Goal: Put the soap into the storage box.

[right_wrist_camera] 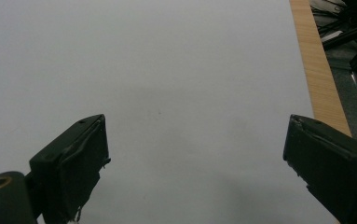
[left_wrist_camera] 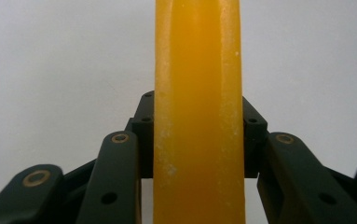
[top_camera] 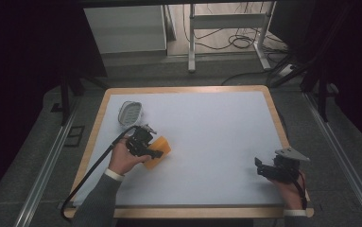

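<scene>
High view: left gripper (top_camera: 156, 152) at the left-centre of the white table (top_camera: 216, 132), jaws clamped on an orange block (top_camera: 158, 151), which juts out toward the right, just above the surface as far as can be told. Held by the left hand (top_camera: 122, 161), black cable (top_camera: 93, 172) trailing back over the near edge. Just beyond, near the far-left corner, a small oval white dish (top_camera: 130, 112), apart from the block. Left gripper view: orange block (left_wrist_camera: 198, 116) upright between both black jaws, pressed from either side. Right gripper (top_camera: 260, 166) low at the near-right edge in the right hand (top_camera: 289, 191), well apart from the block. Right gripper view: jaws spread wide, bare white table (right_wrist_camera: 167, 70) between them, wooden rim (right_wrist_camera: 318, 79) at right.
</scene>
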The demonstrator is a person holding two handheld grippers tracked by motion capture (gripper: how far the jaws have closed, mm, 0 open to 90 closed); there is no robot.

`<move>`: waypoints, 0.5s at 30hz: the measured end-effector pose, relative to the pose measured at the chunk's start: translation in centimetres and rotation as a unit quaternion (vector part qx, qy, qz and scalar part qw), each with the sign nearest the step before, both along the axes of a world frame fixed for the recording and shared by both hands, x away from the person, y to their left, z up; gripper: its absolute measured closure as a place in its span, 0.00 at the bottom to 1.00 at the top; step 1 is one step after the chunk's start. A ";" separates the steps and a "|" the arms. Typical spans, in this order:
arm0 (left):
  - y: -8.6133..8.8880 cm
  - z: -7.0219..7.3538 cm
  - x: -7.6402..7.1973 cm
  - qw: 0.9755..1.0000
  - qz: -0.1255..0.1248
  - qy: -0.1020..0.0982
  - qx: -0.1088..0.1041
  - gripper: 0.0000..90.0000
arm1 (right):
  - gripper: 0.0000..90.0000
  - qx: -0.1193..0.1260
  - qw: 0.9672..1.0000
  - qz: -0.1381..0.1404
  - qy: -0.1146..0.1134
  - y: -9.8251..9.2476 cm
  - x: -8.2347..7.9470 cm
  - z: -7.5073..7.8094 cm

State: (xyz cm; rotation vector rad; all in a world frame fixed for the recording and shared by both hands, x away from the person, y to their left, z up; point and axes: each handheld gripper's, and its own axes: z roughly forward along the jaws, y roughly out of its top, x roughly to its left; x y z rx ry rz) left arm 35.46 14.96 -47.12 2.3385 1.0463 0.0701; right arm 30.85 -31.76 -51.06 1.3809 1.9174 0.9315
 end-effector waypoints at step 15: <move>1.2 0.9 0.1 1.000 0.009 -0.005 -0.016 0.67 | 0.07 -0.001 1.000 -0.005 0.003 -0.1 0.0 -0.1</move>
